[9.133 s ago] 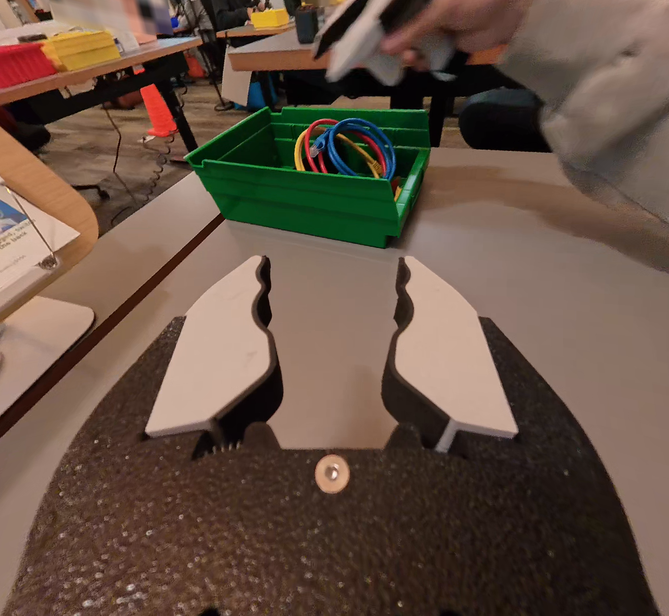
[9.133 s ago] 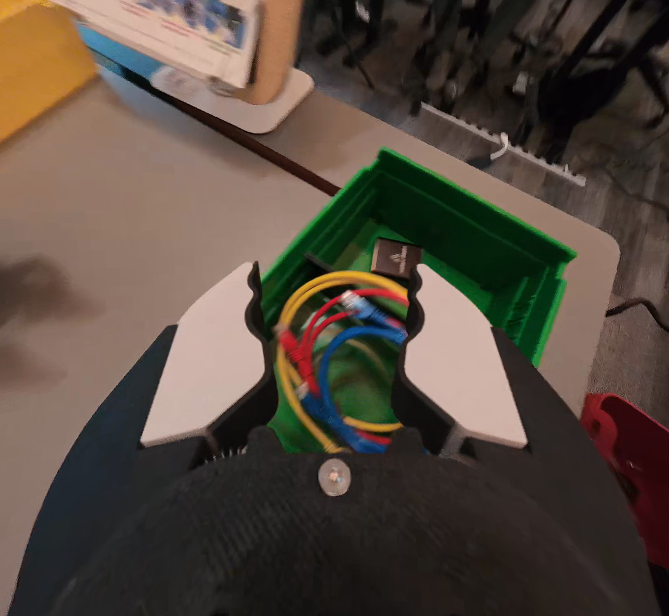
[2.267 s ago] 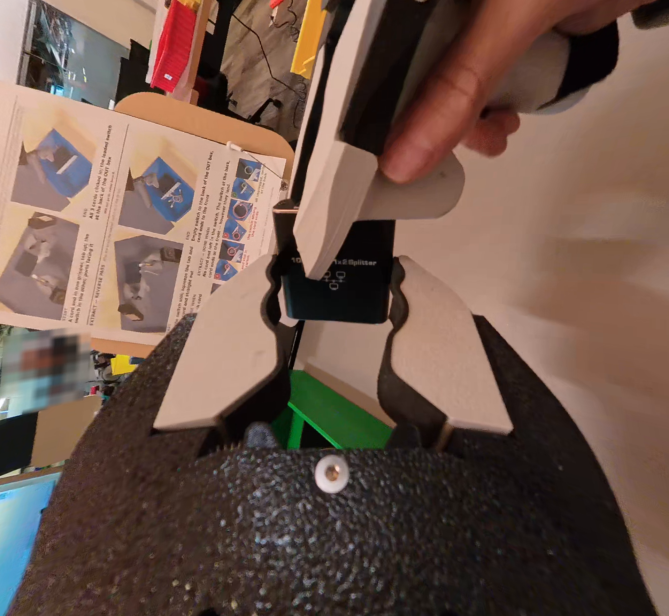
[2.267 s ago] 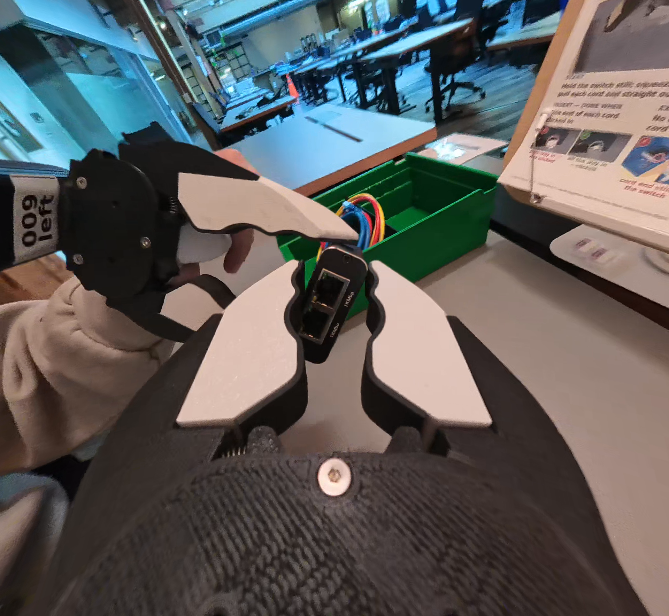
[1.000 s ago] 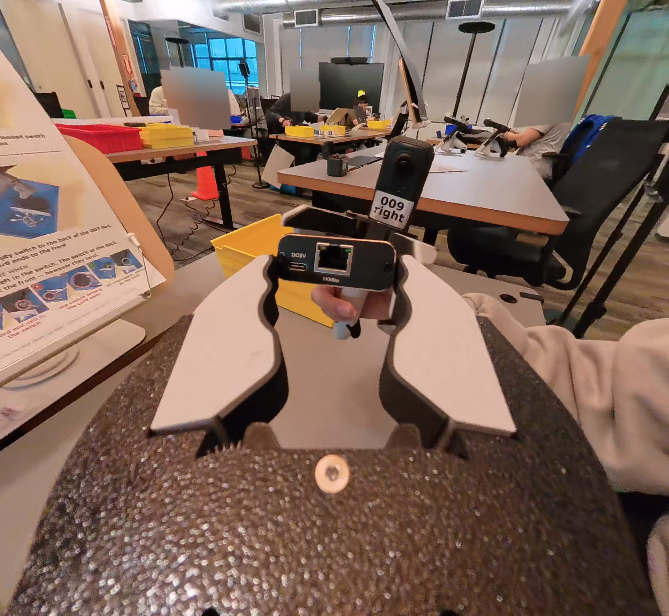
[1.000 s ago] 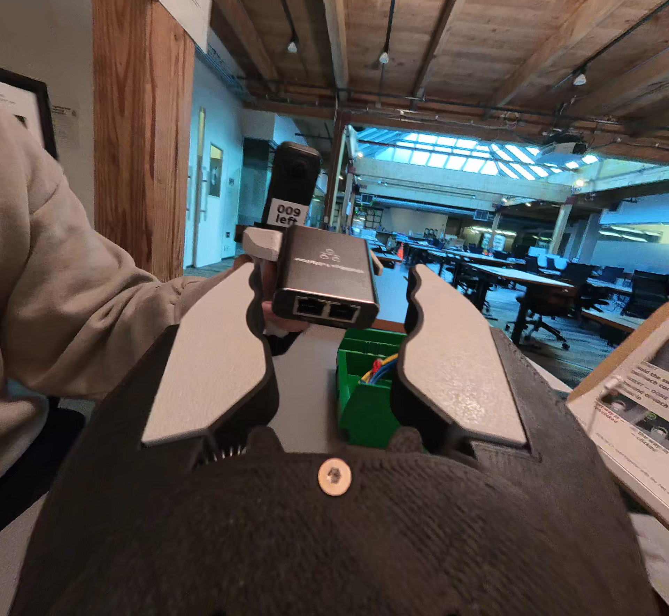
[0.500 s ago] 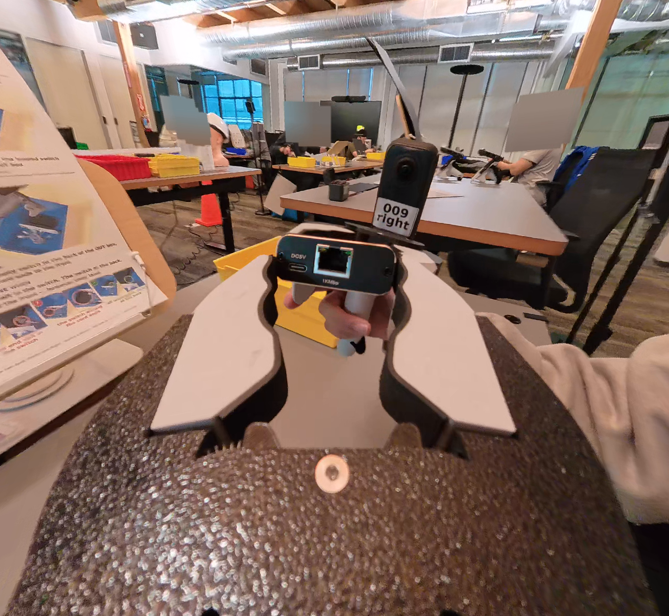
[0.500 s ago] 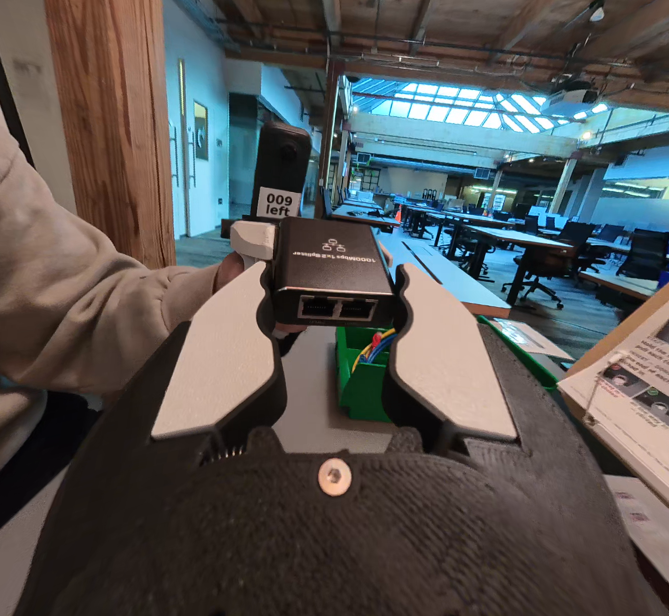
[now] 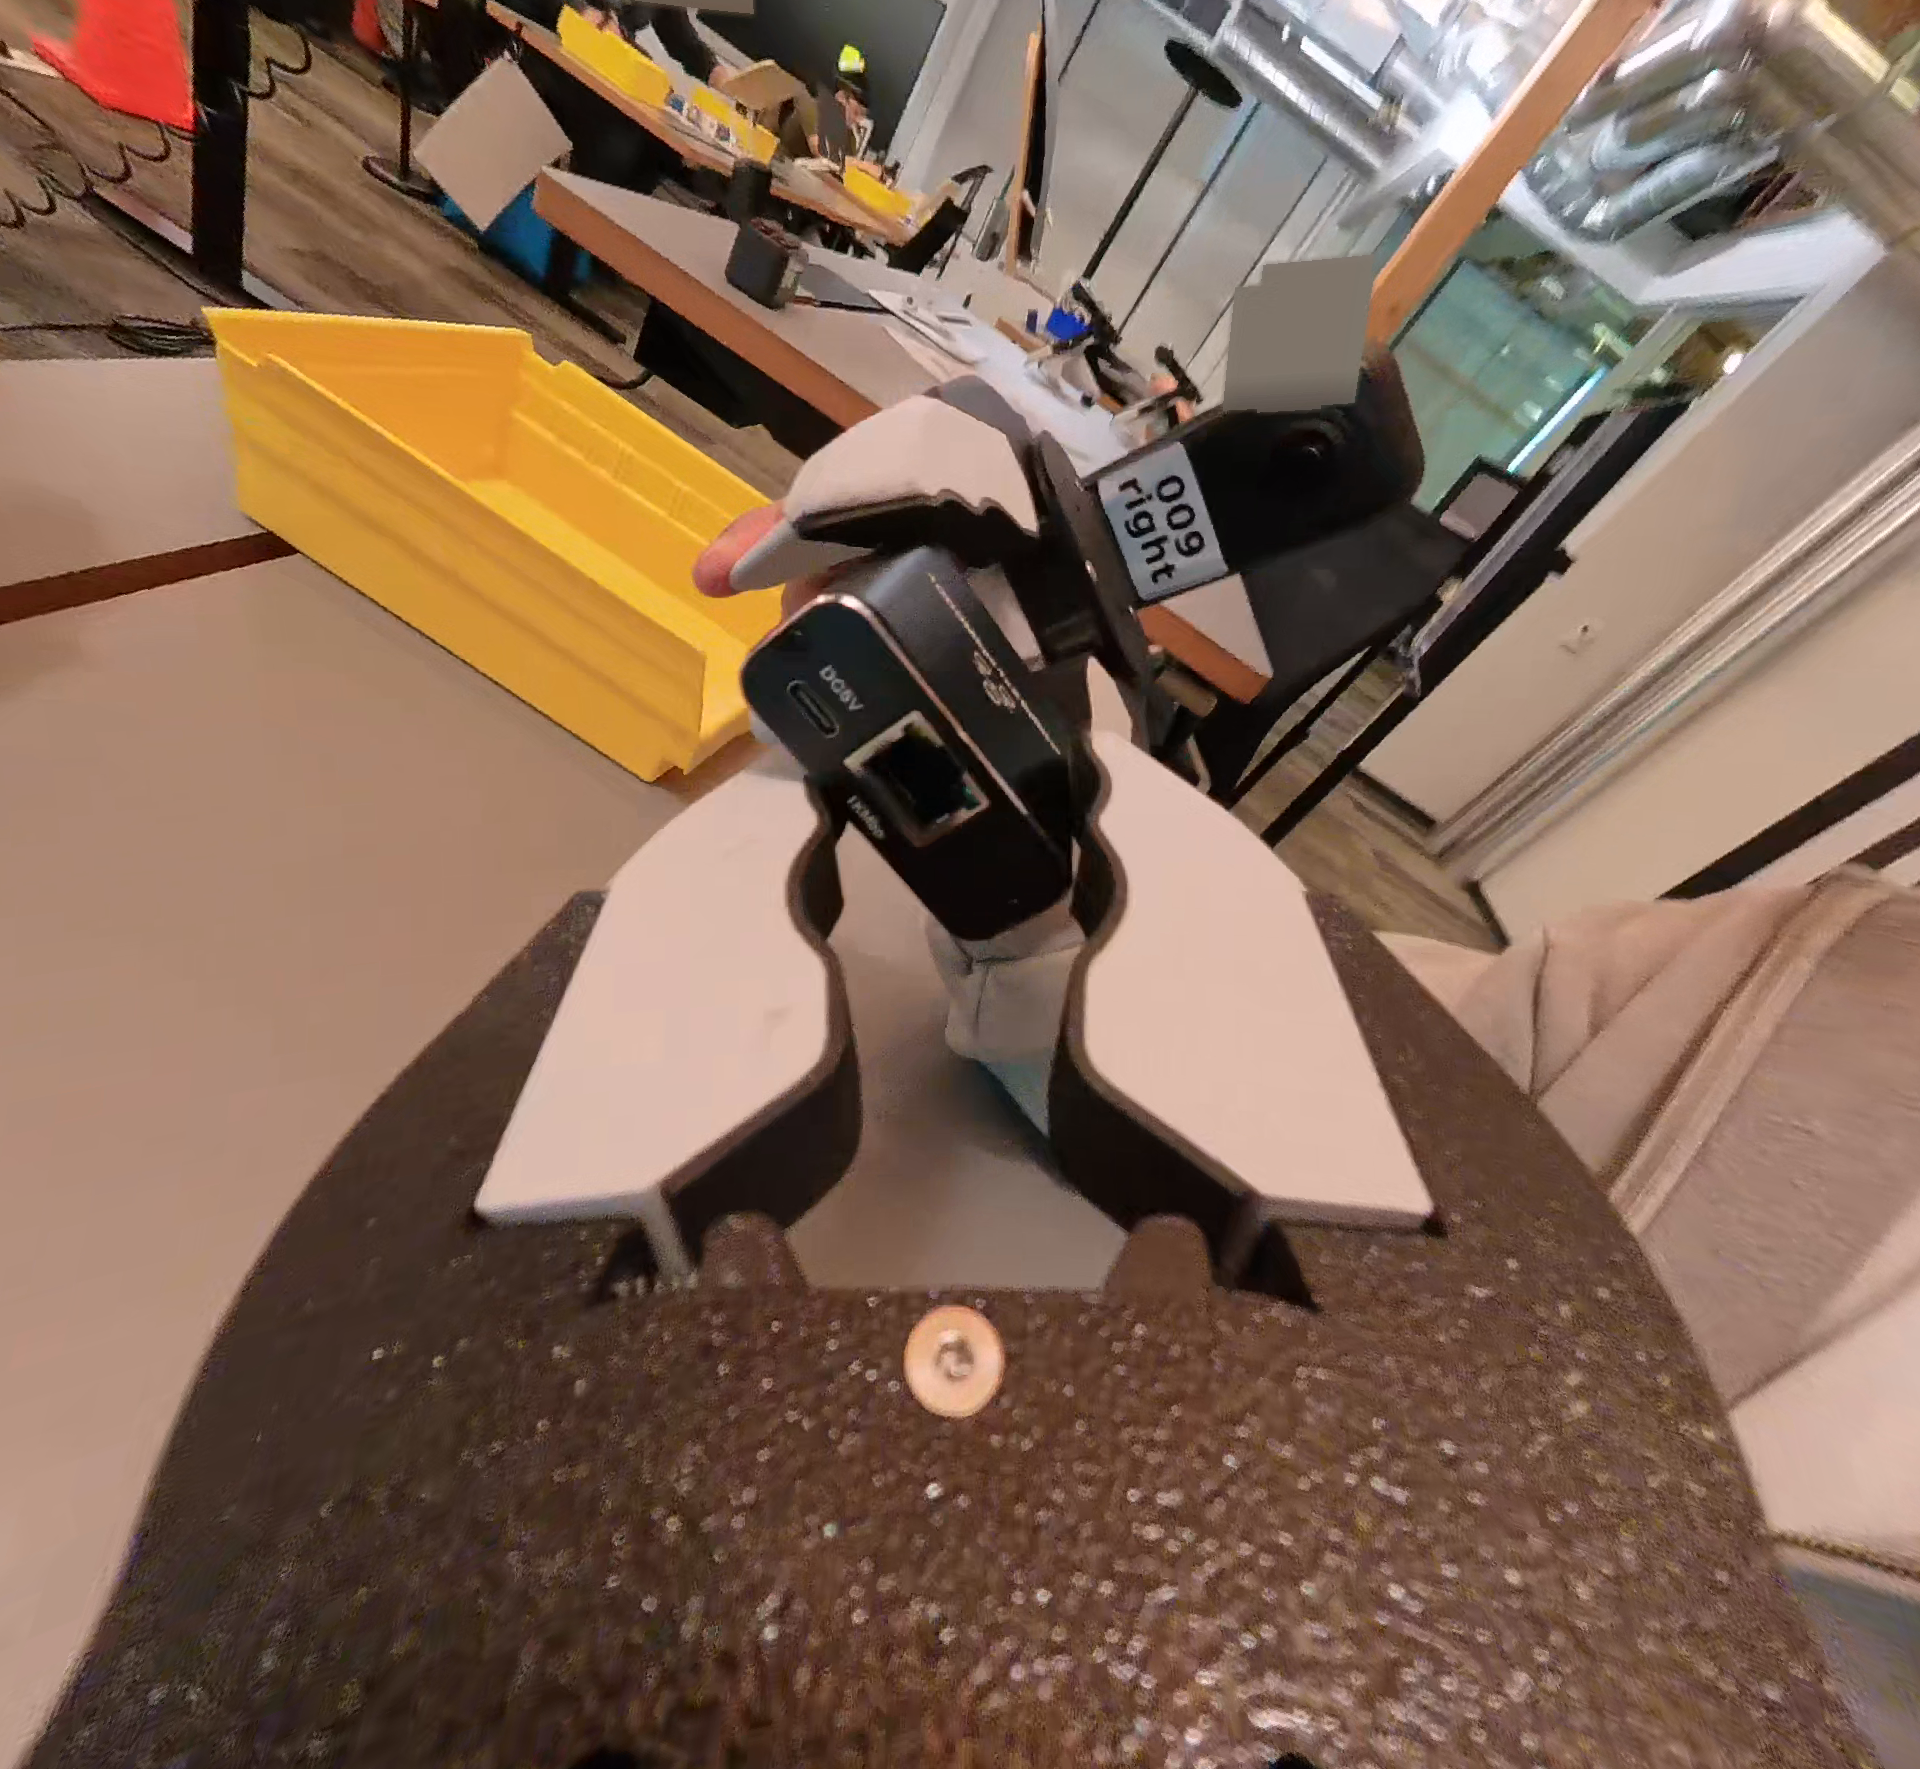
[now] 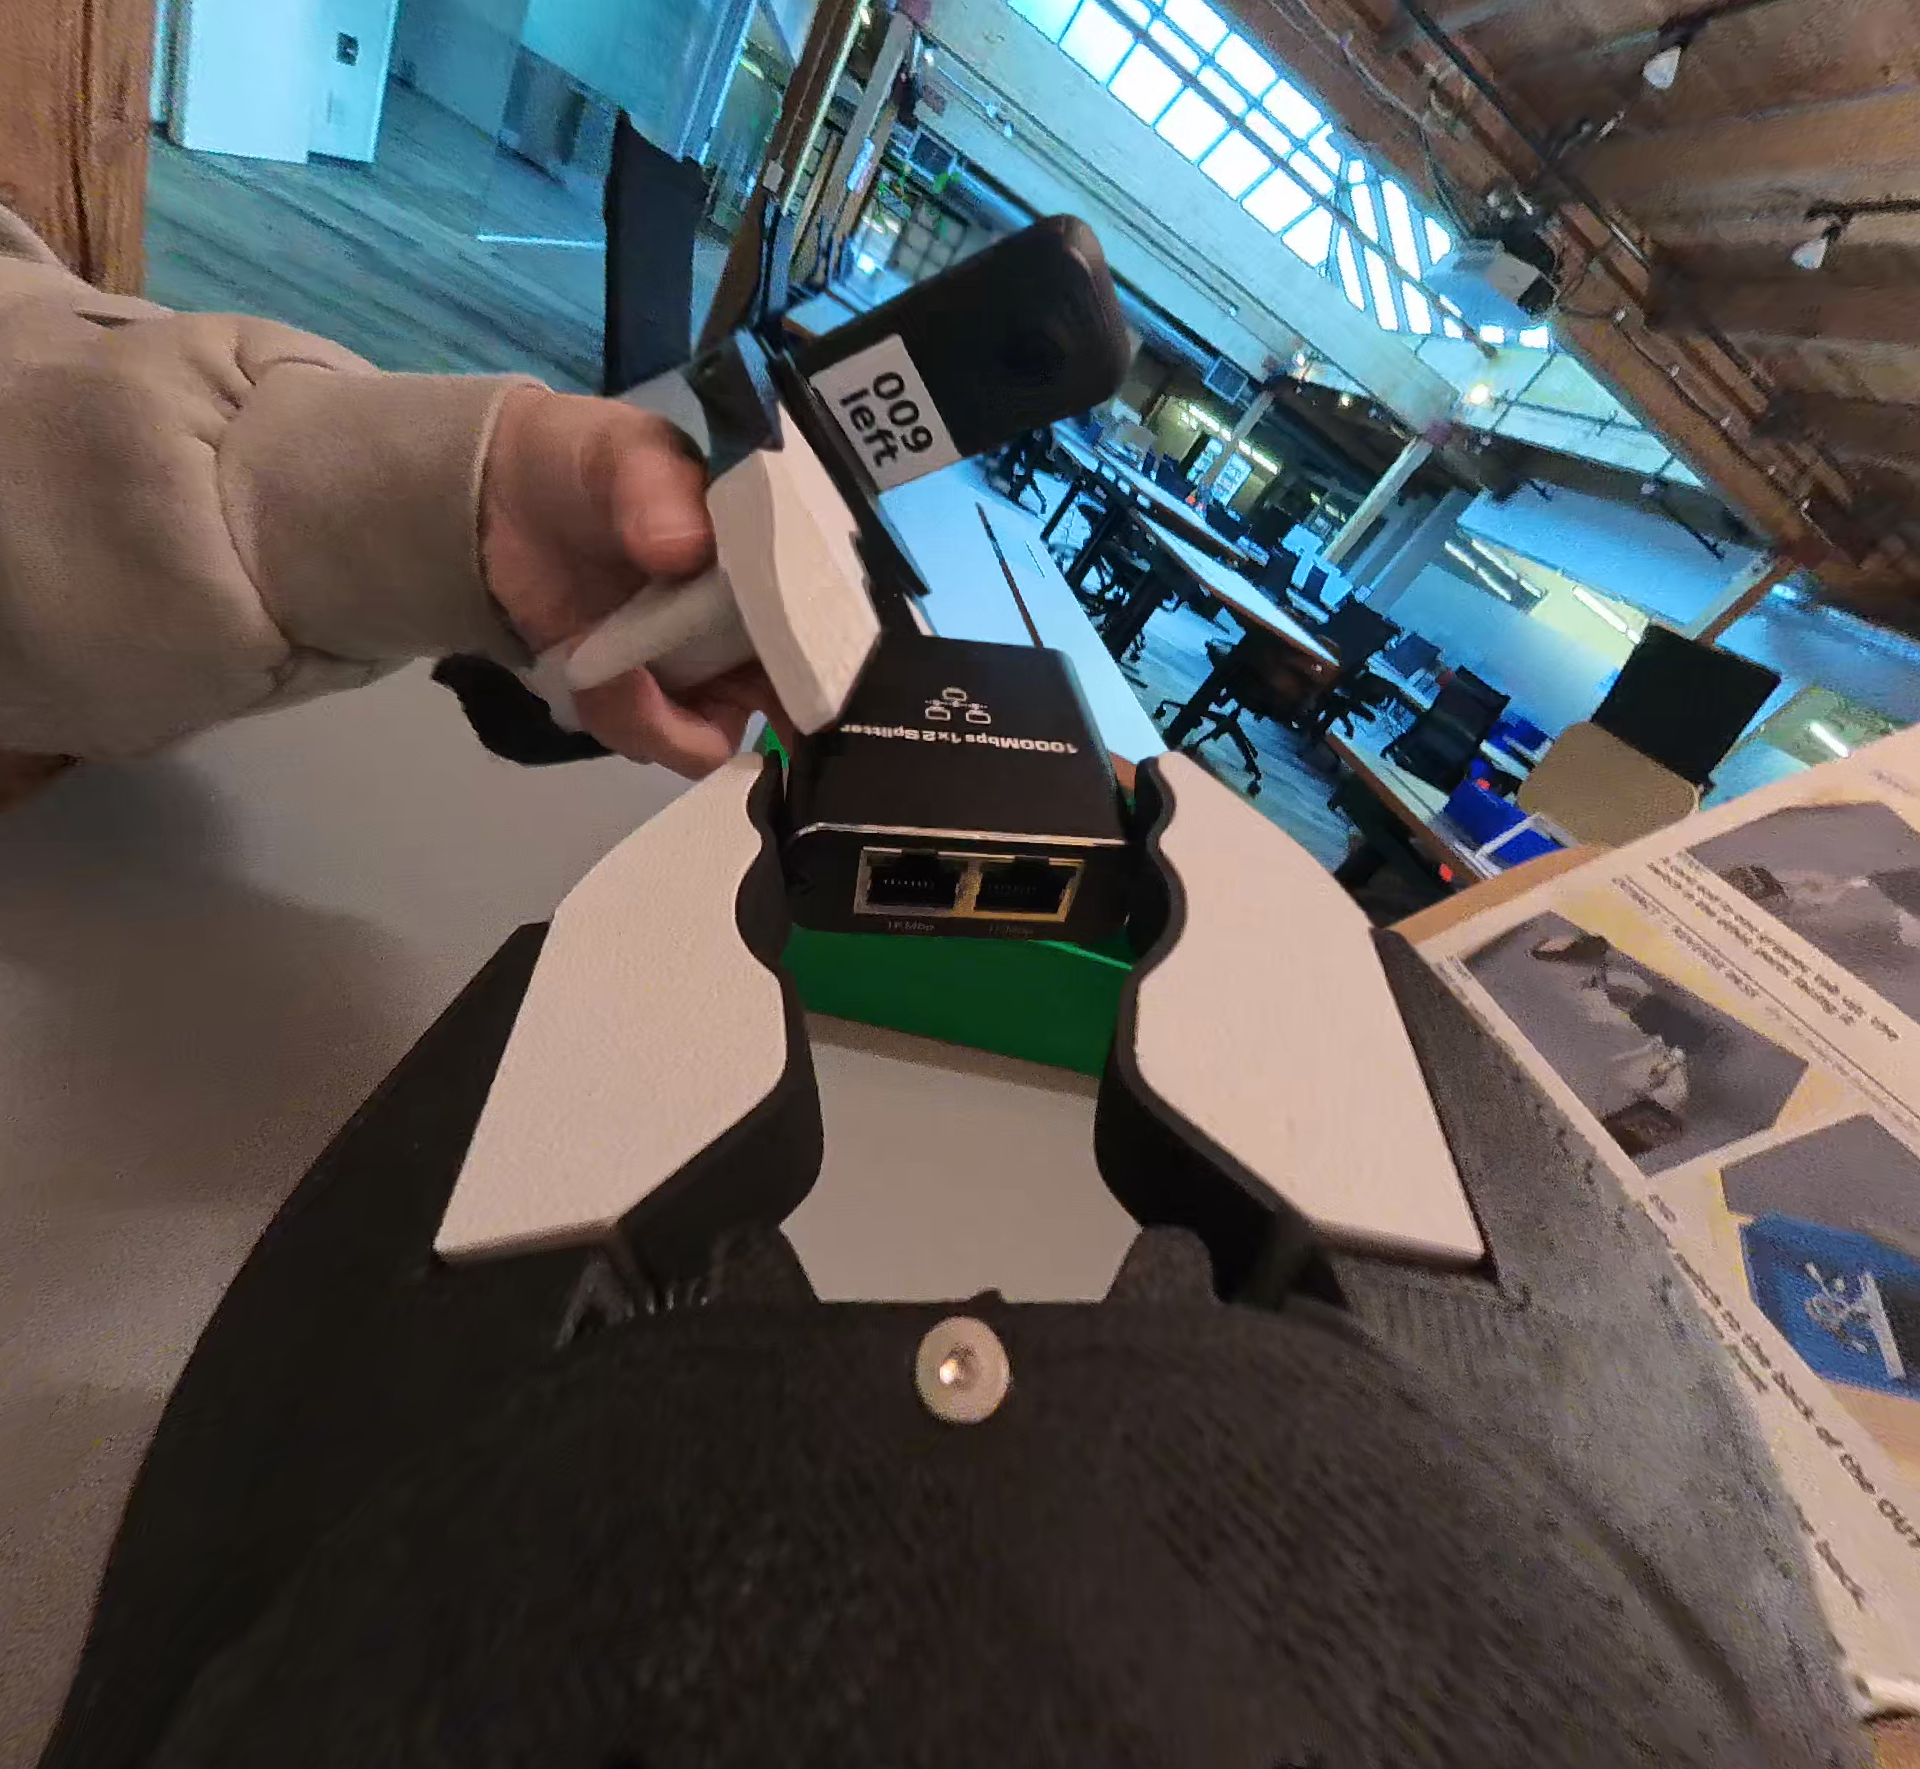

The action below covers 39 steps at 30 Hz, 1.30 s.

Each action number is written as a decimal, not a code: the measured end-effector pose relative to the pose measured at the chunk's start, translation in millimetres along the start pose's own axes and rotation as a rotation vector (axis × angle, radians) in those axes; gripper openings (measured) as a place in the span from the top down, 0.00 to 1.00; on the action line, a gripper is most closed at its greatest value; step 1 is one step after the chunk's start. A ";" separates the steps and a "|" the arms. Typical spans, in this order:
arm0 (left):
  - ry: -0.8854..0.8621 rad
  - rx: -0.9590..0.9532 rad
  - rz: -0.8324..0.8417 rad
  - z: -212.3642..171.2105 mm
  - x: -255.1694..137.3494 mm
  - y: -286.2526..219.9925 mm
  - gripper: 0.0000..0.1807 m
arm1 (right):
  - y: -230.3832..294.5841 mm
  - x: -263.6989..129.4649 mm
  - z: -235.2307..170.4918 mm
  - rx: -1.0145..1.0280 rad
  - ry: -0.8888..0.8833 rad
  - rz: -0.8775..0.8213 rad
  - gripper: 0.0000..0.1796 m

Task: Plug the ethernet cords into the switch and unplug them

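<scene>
Two grippers are on the switch (image 10: 951, 732), held in the air over the table (image 9: 260, 784). Half a second ago it sat level in the left wrist view; now it's rolled diagonal there, single port toward that camera. Right gripper (image 10: 956, 784) clamps it square across its sides, twin ports facing its own camera. Left gripper (image 9: 956, 805): one finger lies on the top face, the other is hidden, so I can't tell if it's clamping or just resting. My read: a regrip to orient the switch. All ports are empty, and the green bin (image 10: 935, 992) sits right behind, cords out of sight. Plugging not started.
</scene>
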<state>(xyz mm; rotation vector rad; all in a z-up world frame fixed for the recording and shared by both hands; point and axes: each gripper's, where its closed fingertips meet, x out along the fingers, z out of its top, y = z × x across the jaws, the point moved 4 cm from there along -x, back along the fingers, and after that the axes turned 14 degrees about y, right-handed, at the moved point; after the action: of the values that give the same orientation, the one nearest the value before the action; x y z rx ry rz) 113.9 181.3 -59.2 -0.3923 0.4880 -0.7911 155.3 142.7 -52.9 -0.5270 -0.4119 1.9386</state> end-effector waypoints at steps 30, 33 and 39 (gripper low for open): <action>0.026 -0.299 -0.277 -12.2 12.2 3.2 0.85 | 2.8 3.9 -9.2 -0.002 0.003 0.005 0.56; 0.048 -0.305 -0.272 -13.2 12.8 3.3 0.85 | 6.5 5.4 -10.0 -0.006 0.002 0.038 0.58; 0.068 -0.328 -0.279 -16.7 16.0 3.9 0.85 | 9.6 8.8 -10.9 -0.008 0.035 0.072 0.58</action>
<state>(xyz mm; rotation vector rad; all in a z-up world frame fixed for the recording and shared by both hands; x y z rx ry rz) 116.6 169.2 -79.1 -0.7507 0.6379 -0.9992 150.6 147.4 -68.5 -0.5876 -0.3826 1.9944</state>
